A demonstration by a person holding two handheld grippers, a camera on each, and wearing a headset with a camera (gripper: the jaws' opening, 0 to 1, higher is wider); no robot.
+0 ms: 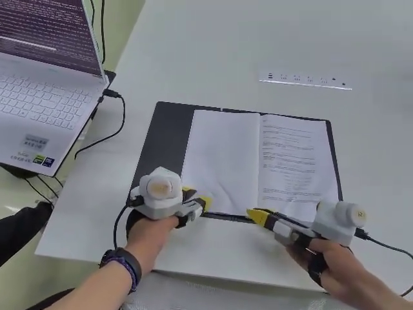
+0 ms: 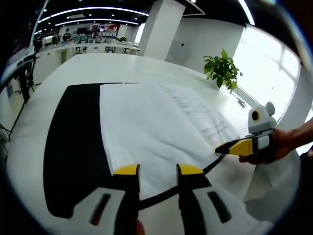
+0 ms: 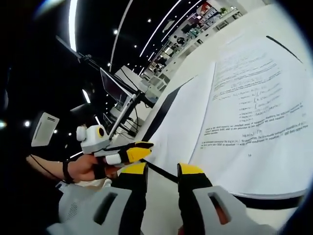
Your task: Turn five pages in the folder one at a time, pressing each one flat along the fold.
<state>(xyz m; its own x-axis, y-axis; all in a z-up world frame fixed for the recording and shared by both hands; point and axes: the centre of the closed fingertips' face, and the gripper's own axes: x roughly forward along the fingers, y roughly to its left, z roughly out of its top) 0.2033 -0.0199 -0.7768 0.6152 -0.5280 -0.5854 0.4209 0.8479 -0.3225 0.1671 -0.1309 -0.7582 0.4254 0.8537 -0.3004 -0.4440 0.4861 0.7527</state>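
**Folder open, both grippers waiting at its near edge**

The folder lies open on the table just ahead of both sets of fingers. Its blank page is beyond the left gripper and its printed page beyond the right gripper. Each pair of fingers stands slightly apart, holding nothing. I'd pinch only the top printed sheet at its near corner, carry it across, then stroke along the fold.

The white table bore an open black folder near its front edge. A black cable crossed its left side, a socket strip farther back.
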